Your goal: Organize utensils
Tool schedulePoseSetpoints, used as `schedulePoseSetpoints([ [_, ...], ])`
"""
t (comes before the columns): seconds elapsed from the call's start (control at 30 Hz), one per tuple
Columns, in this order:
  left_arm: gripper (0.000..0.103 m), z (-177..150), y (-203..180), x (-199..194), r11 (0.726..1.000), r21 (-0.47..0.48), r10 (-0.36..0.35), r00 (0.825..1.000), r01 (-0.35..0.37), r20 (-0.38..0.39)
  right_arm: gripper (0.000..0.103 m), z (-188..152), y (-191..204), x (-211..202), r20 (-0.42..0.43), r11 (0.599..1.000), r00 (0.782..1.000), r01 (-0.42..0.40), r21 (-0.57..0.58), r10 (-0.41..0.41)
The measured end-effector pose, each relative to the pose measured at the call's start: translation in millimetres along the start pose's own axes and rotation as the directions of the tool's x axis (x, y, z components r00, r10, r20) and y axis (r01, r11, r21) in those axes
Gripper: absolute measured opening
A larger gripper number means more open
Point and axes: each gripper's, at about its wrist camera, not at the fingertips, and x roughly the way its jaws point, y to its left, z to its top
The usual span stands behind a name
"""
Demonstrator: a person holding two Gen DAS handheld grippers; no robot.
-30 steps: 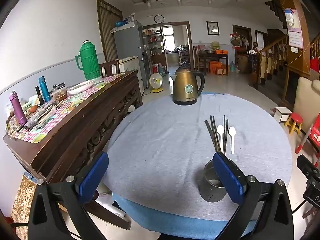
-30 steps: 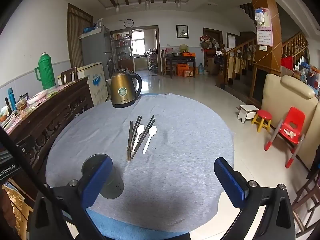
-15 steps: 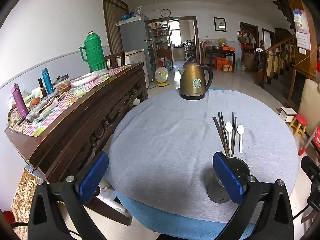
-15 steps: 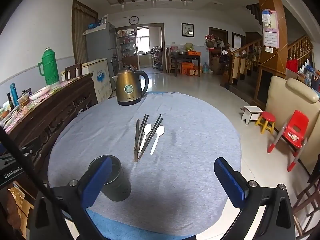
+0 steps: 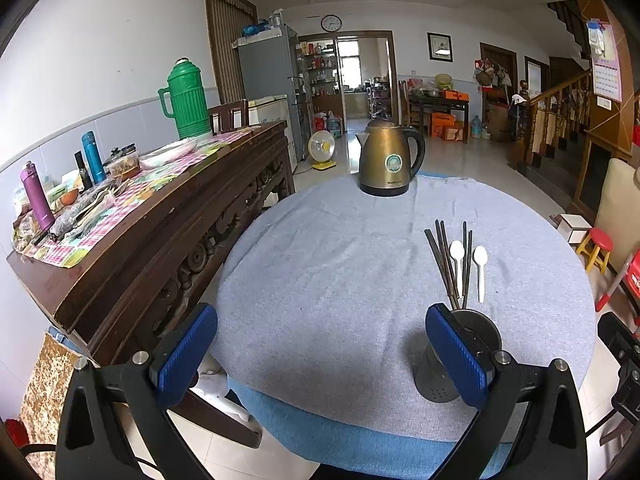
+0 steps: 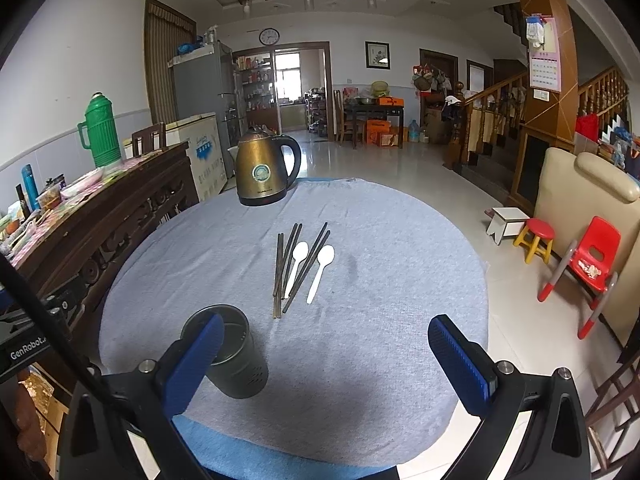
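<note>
The round table covered with a grey-blue cloth (image 6: pixel 400 280) carries all the task items. A dark grey perforated metal utensil cylinder (image 6: pixel 236 364) stands upright near the table's near edge and looks empty inside. Beyond it, toward the table's centre, several dark slender chopsticks (image 6: pixel 288 264) lie flat in a loose bundle, pointing roughly toward the far side. Two white plastic spoons (image 6: pixel 318 272) lie flat among and just beside the chopsticks, bowls at the far end. At the far edge of the table stands a bronze-coloured electric kettle with a black handle (image 6: pixel 262 172), well apart from the utensils.

The left gripper (image 5: pixel 320 356), with blue-padded fingers, is spread wide and holds nothing; in the left wrist view its right finger overlaps the utensil cylinder (image 5: pixel 460 360), though contact cannot be confirmed. The right gripper (image 6: pixel 332 360) is likewise spread wide and empty, its left finger overlapping the cylinder's rim in its own view.

A dark carved wooden sideboard (image 5: pixel 168 232) stands left of the table, bearing a green ribbed thermos jug (image 5: pixel 186 100).
</note>
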Motion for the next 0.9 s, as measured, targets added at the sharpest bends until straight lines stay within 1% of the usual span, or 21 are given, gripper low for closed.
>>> schedulePoseSetpoints([
  [0.9, 0.103, -0.3, -4.3, 0.4, 1.0, 0.014, -0.009, 1.0, 0.009, -0.006, 0.103, 0.1, 2.6, 2.5, -0.01, 1.0, 1.0, -0.013, 0.009, 0.013],
])
